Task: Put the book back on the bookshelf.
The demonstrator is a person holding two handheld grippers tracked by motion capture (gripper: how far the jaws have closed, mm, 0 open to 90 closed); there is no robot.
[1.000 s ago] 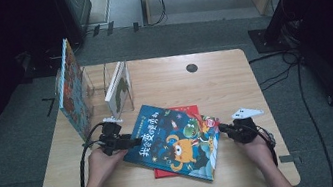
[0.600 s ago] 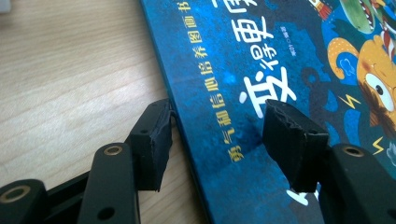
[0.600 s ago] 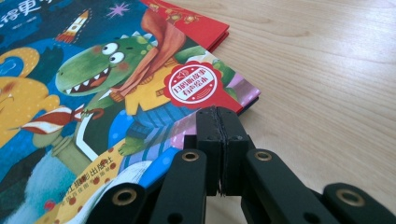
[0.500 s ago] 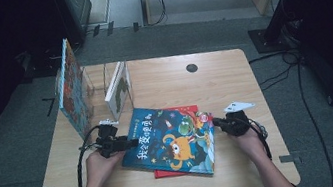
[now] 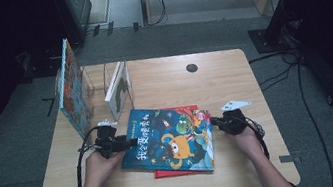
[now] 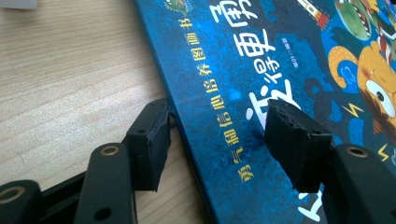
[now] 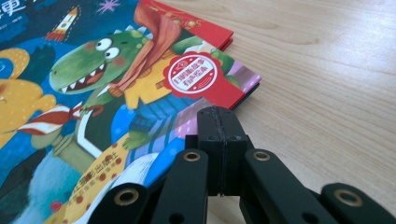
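A blue picture book with a monster and a green dinosaur on its cover lies on a red book in the middle of the wooden table. My left gripper sits at the blue book's left edge. It is open, with one pad over the table and the other over the blue book's cover. My right gripper is at the book's right edge. It is shut with nothing between its pads, its tip at the edge of the blue book.
Two books stand upright at the table's back left: a large one near the left edge and a smaller one beside it. A dark round hole sits near the far edge. Bare wood stretches to the right.
My right gripper has slid a little to the left, up to the blue book's right edge. The left gripper and the books have stayed put.
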